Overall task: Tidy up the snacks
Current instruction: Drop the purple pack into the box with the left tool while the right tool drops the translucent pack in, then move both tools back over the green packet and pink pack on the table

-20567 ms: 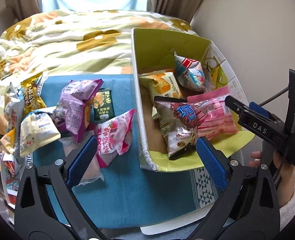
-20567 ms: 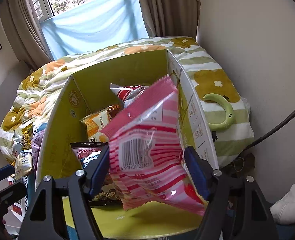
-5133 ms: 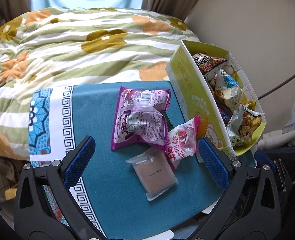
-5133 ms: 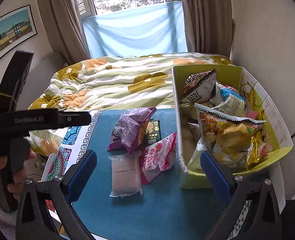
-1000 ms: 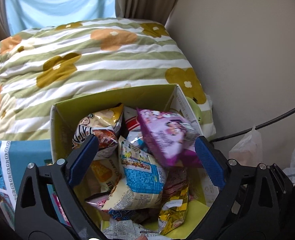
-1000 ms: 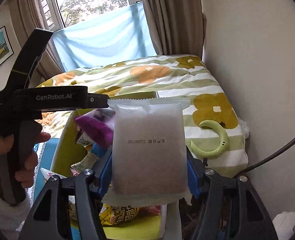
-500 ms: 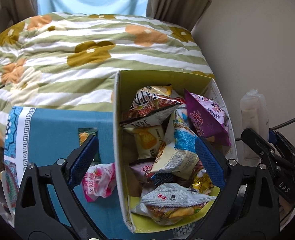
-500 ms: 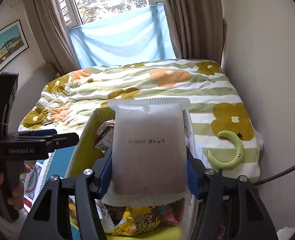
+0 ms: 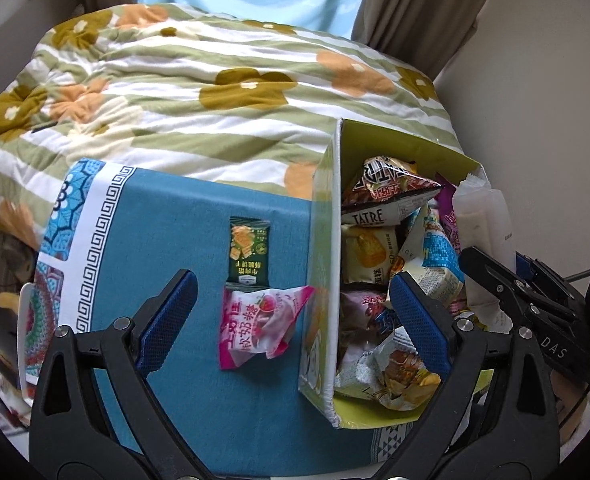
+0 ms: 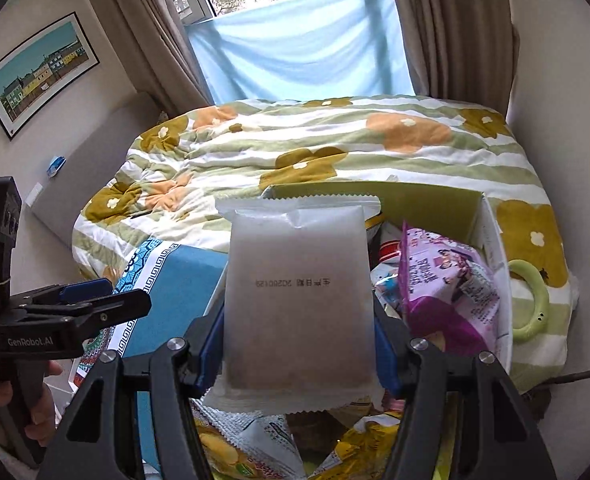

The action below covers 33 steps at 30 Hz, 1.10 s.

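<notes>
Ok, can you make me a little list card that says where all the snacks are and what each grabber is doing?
box: yellow-green cardboard box, heaped with snack packs
right gripper: shut on a frosted white packet, held upright above the box
left gripper: open, empty, over the blue cloth
left outside the box: dark green cracker packet and pink candy bag, lying on the cloth beside the box wall
top of the pile: purple bag

Box (image 9: 327, 240) is heaped full of packets, little room inside. Left of it, the blue mat (image 9: 167, 216) lies open except a green packet (image 9: 249, 255) and a pink packet (image 9: 257, 326) beside the box wall.
</notes>
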Each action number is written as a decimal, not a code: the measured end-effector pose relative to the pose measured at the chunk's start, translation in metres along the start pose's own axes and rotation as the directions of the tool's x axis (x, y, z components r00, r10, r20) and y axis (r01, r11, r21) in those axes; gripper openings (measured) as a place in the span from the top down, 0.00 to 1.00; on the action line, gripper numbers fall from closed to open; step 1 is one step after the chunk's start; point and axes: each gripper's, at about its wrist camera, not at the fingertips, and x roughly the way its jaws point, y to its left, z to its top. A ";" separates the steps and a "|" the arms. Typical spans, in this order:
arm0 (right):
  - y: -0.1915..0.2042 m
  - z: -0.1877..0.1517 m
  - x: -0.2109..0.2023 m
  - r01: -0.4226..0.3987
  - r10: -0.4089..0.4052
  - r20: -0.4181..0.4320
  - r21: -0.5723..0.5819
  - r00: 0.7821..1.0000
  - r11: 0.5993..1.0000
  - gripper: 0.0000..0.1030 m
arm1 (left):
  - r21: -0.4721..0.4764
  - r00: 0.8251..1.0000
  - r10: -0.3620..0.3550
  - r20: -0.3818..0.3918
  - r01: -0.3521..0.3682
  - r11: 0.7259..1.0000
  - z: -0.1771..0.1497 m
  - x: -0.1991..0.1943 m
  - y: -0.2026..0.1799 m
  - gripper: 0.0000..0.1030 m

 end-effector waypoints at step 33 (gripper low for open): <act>0.059 -0.035 -0.039 0.104 -0.103 0.154 0.001 0.983 0.995 0.00 | 0.063 0.999 -0.032 0.013 0.031 0.998 -0.023 -0.025 0.090 0.07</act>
